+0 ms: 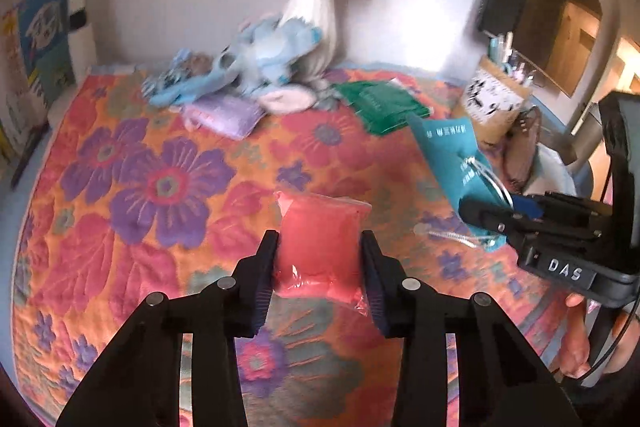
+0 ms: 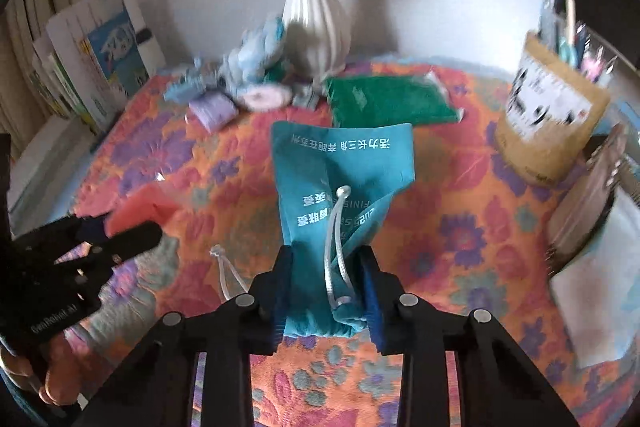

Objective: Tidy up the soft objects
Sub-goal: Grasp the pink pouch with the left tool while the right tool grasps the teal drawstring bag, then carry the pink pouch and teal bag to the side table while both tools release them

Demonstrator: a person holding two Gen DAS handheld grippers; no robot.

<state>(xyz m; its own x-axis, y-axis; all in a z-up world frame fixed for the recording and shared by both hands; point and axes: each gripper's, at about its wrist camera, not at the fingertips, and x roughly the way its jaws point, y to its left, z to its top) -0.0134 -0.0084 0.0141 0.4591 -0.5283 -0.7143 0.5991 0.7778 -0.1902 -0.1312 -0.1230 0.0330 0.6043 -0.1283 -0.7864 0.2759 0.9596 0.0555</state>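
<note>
Along the left edge of the surface [image 2: 460,187], which is wearing a flowered orange and purple quilted cloth, books [image 2: 100,67] are standing upright against the wall. Toward the back edge, a lilac pouch [image 1: 224,113] is lying beside a heap of light blue plush [image 1: 256,63], which is resting against the foot of a white ribbed vase [image 2: 316,23] holding blue flowers. Near the middle of the surface, the left gripper [image 1: 320,275] is squeezing a pink plastic-wrapped soft packet [image 1: 320,239], its jaws pressing on both sides of the packet. Behind and to the right, a flat green packet [image 2: 384,99] is lying near the back edge. In front of it, the right gripper [image 2: 326,291] is clamping the gathered end of a teal drawstring bag [image 2: 344,163], its jaws closed on the fabric with the white cord [image 2: 338,247] hanging between them, while the rest of the bag is stretching away toward the green packet. At the right edge, a brown paper container [image 2: 548,123] is holding pens.
</note>
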